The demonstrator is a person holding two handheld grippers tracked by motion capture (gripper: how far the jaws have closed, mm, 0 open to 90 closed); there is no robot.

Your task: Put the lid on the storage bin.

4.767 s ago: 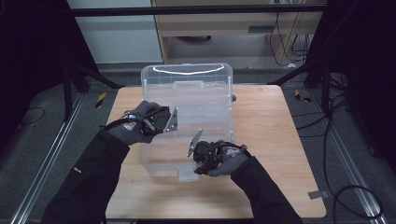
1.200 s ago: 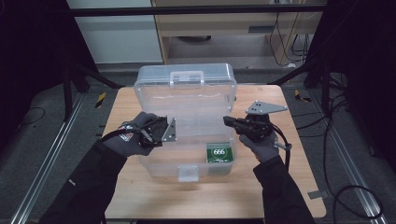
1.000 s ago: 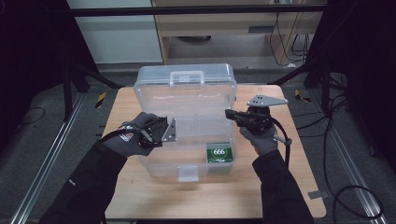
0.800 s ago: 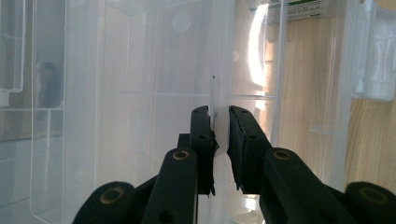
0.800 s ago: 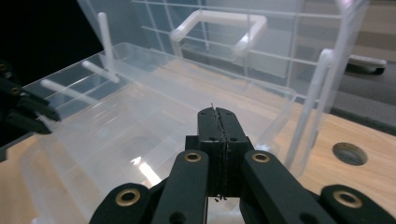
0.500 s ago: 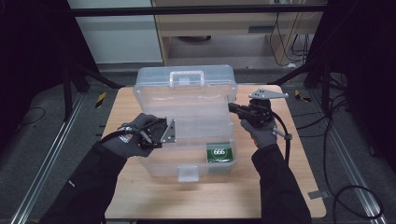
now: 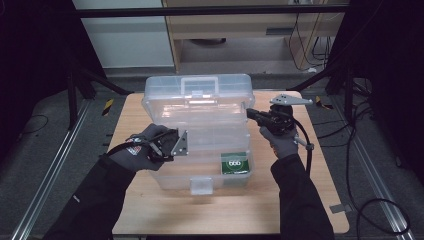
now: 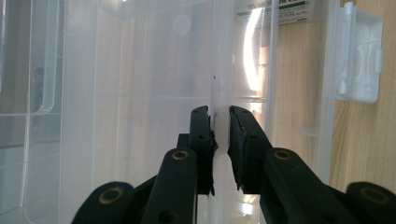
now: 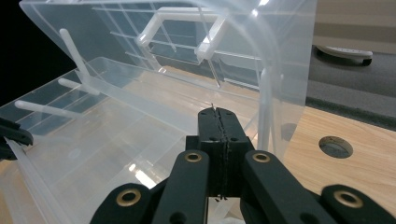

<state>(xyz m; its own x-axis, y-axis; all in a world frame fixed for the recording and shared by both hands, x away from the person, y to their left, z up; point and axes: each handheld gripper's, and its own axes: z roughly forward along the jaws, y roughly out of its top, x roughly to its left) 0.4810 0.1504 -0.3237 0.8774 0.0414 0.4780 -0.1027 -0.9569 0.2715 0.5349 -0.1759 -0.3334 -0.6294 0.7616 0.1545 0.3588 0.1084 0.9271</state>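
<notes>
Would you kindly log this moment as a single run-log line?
left gripper: shut on box wall | right gripper: shut, at lid edge | lid: raised | box: open on table

A wooden table (image 7: 150, 105) stands before a cabinet (image 7: 235, 30).

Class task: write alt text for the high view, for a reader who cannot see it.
A clear plastic box stands open on a wooden table, its lid raised. The left gripper grips the box's left wall, the right gripper is at the lid's right edge.
</notes>
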